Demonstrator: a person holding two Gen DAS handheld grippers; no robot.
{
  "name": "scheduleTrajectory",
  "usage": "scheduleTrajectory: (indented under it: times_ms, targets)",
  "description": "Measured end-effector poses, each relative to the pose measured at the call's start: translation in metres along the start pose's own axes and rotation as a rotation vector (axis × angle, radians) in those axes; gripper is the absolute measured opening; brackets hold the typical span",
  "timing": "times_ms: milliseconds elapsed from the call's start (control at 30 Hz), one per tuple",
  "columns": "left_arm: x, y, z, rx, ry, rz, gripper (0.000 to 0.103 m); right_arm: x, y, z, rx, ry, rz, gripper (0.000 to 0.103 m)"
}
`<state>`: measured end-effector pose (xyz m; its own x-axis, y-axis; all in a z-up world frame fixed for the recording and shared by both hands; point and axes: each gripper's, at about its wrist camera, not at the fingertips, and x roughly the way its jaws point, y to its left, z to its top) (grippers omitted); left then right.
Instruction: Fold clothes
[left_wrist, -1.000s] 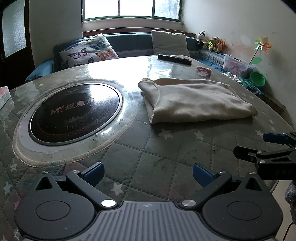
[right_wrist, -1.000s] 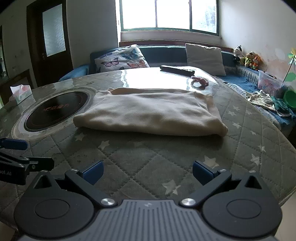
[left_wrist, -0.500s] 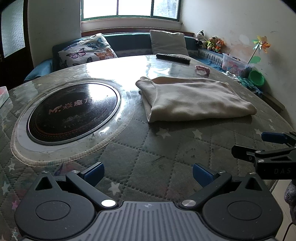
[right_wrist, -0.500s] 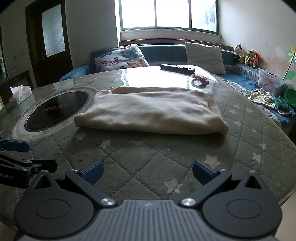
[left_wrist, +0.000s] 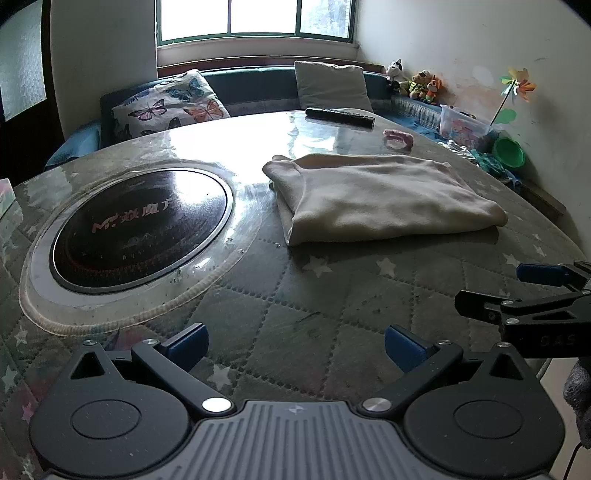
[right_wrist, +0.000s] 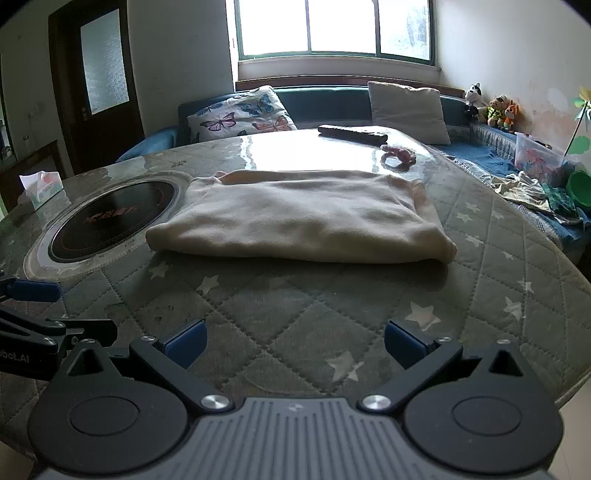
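A cream garment (left_wrist: 380, 195) (right_wrist: 299, 218) lies folded into a flat rectangle on the round quilted table (left_wrist: 295, 295). My left gripper (left_wrist: 295, 345) hovers open over the table's near edge, well short of the garment and to its left. My right gripper (right_wrist: 293, 341) is open too, straight in front of the garment's long folded edge, with bare table between. Neither holds anything. Each gripper shows at the side of the other's view: the right gripper (left_wrist: 517, 291), the left gripper (right_wrist: 40, 306).
A dark round cooktop (left_wrist: 140, 225) is set into the table left of the garment. A black remote (right_wrist: 352, 134) and a pink toy (right_wrist: 399, 155) lie at the far side. A tissue box (right_wrist: 40, 188) stands far left. A sofa with cushions (right_wrist: 240, 114) runs behind.
Both grippers have drawn back slightly from the garment, staying open. The garment has not moved.
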<state>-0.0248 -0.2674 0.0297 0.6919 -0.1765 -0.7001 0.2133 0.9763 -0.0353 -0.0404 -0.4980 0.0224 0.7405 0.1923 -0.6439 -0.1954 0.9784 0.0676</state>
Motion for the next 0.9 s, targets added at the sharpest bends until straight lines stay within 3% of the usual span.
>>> scheduleTrajectory:
  times_ms: [900]
  targets:
    - [0.0010, -0.0064, 0.0030, 0.029, -0.014, 0.000, 0.103, 0.0027, 0.0035, 0.0013, -0.001, 0.000, 0.007, 0.103]
